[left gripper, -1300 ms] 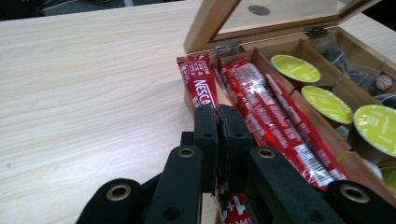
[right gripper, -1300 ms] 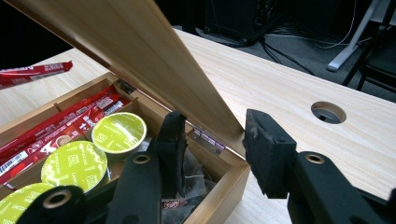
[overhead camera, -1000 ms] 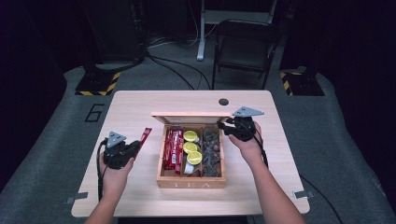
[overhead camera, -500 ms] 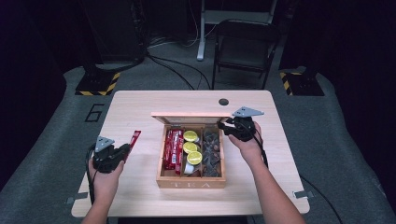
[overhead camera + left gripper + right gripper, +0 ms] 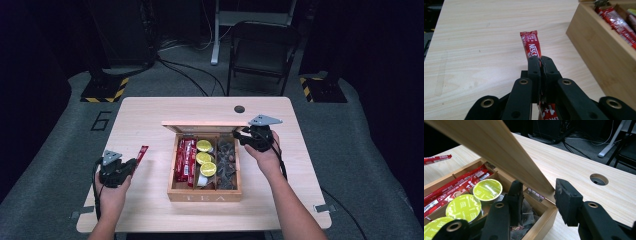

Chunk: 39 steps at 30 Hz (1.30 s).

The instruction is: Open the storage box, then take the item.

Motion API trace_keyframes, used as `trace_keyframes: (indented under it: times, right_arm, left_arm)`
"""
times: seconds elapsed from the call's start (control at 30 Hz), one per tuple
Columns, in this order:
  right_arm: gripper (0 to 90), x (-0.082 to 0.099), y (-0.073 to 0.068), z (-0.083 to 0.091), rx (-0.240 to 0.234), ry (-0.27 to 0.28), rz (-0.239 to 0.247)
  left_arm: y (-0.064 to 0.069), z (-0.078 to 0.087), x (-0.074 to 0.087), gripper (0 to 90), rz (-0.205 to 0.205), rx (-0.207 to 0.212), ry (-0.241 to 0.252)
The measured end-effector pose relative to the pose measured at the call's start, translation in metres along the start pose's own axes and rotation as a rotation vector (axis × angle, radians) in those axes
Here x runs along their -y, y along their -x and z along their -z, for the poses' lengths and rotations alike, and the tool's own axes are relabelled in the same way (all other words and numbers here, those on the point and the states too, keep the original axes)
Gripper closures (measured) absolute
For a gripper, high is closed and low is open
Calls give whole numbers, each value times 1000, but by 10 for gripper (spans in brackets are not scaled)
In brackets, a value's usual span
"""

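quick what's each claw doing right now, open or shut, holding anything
Left claw: shut on the red sachet.
Right claw: open around the edge of the box lid, not clamped.

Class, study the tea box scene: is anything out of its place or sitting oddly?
One red sachet is outside the wooden box, pinched in the left claw above the table to the box's left, while its fellows lie in the box's left compartment. The lid is propped part open, its edge between the right claw's spread jaws.
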State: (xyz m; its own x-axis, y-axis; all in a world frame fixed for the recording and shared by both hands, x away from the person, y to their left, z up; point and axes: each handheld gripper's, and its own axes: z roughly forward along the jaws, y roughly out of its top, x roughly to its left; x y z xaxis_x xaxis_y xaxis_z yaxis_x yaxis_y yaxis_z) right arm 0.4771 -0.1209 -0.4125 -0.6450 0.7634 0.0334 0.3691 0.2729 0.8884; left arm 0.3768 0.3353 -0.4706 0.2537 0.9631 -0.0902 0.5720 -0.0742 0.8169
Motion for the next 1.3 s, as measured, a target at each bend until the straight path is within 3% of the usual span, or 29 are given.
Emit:
trace_keyframes:
  times: [0.3,0.5,1.0,1.3]
  right_arm:
    - [582,0,0,0,3,0,5]
    - [581,0,0,0,0,-1,1]
    - [580,0,0,0,1,-1,4]
    - [580,0,0,0,0,-1,4]
  left_arm:
    - [-7,-9,8,865,21,-21,-27]
    - [-9,-19,14,865,12,-39,-83]
    - [-14,-28,20,857,10,-48,-136]
    - [-14,-26,20,713,12,-60,-113]
